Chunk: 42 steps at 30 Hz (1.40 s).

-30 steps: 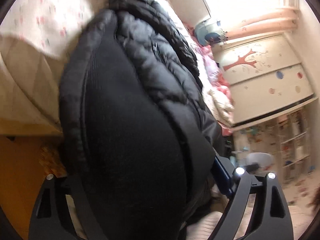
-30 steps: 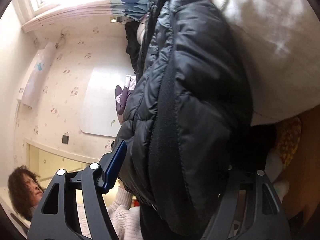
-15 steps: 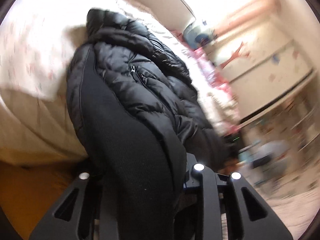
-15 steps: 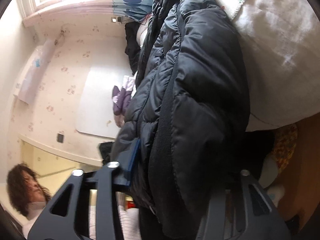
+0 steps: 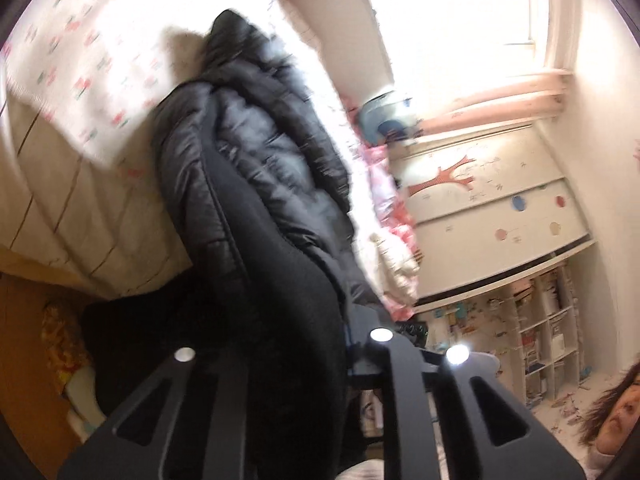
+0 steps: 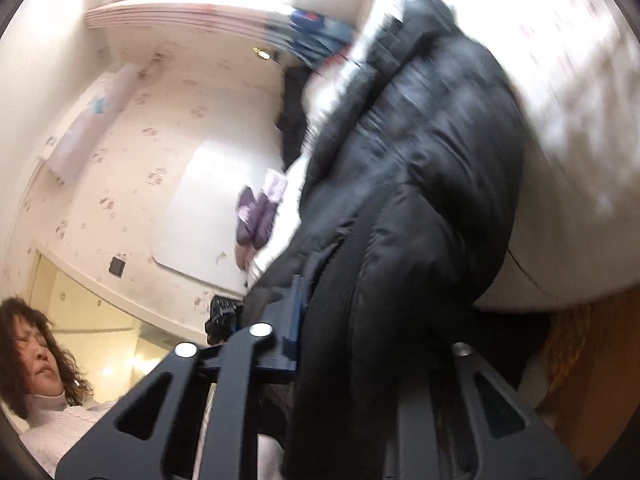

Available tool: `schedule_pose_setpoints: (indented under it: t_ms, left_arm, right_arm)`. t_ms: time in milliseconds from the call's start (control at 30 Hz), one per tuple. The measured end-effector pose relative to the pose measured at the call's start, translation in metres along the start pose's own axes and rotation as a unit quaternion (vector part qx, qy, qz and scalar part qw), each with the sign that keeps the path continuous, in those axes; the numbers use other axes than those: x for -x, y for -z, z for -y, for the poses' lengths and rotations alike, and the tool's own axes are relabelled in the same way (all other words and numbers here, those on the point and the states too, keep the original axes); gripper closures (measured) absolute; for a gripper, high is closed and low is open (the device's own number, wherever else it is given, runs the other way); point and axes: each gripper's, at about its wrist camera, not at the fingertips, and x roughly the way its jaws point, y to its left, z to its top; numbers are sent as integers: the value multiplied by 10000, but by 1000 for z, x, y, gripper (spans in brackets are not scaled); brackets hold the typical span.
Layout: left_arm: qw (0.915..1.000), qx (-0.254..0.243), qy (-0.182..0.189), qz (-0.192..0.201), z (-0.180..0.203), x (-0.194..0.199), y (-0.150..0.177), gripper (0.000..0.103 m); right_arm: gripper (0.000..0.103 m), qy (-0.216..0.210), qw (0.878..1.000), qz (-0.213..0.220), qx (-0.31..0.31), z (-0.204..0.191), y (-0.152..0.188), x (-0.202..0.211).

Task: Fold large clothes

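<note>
Only the left wrist view takes in the white cupboard (image 5: 488, 216) with a red tree painted on it at 3 o'clock, the cluttered shelves (image 5: 540, 320) below it at 4 o'clock, and the bright window (image 5: 460, 12) at 1 o'clock. Only the right wrist view shows the patterned wall (image 6: 132, 168), a purple garment (image 6: 256, 220) on the bed near the centre, and a person in a white sweater (image 6: 60, 428) at 8 o'clock. Both views share the black puffer jacket (image 5: 256, 184), which lies along the bed (image 5: 80, 80) from 12 o'clock and drapes over its edge down to 6 o'clock, its hem reaching into both tools; the frames are motion-blurred. The left gripper (image 5: 284, 356) is closing, its jaws nearly together with the jacket's dark hem pinched between them. The right gripper (image 6: 356, 344) is likewise closing, its jaws narrowed onto a thick fold of the jacket (image 6: 420, 200), which fills the gap between them.
</note>
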Motion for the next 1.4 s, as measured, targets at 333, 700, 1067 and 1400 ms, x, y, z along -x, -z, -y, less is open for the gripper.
schedule_pose_setpoints:
  t_ms: [333,700,1067,1400]
  left_arm:
    - [9974,128,-225,-678,-23,-2,7,67]
    - [9986,-124,-458,-235,-6,6,20,89]
    - [9996,-190,108,-175,16,25,25,92]
    - [9982,54,478,359,23,25,-19,92]
  right_arm:
    - [51,79,9979,-638,23,-10,-2,-6]
    - [91,59,9999,94,123,-9,24,-3]
    - [92,-952,9914,815,384,-35,10,34]
    - [92,-1270,9854,1057,416,-42,-33,15]
